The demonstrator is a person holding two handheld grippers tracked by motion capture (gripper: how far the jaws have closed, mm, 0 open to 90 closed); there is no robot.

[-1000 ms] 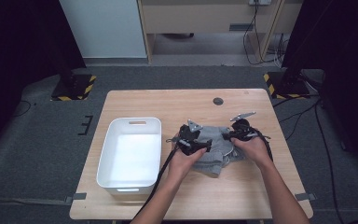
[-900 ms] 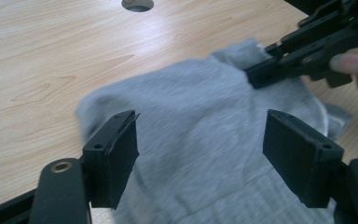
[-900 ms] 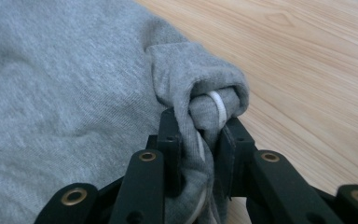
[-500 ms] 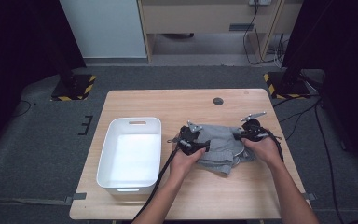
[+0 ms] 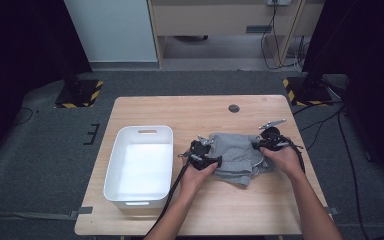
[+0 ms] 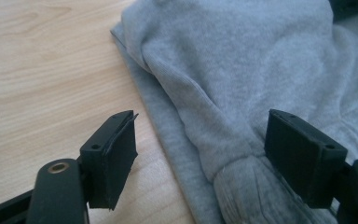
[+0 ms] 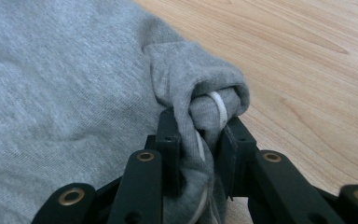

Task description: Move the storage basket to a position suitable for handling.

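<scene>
A light wooden table (image 5: 180, 112) stands on dark grey carpet, with a pale cabinet and a wooden shelf unit behind it and two black stands with yellow-and-black striped feet off its far corners. On it there are three things: one white plastic bin (image 5: 140, 165) toward the left edge, one small dark round disc (image 5: 234, 108) near the far edge, and one crumpled grey sweatshirt (image 5: 236, 156) right of the bin, nearer the front edge than the far one. Two grippers work the garment. The left gripper (image 6: 200, 156) sits at its left edge with jaws spread, a ribbed cuff between them but not pinched. The right gripper (image 7: 200, 154), at the sweatshirt's right edge, pinches a fold of grey fabric with a white drawstring.
</scene>
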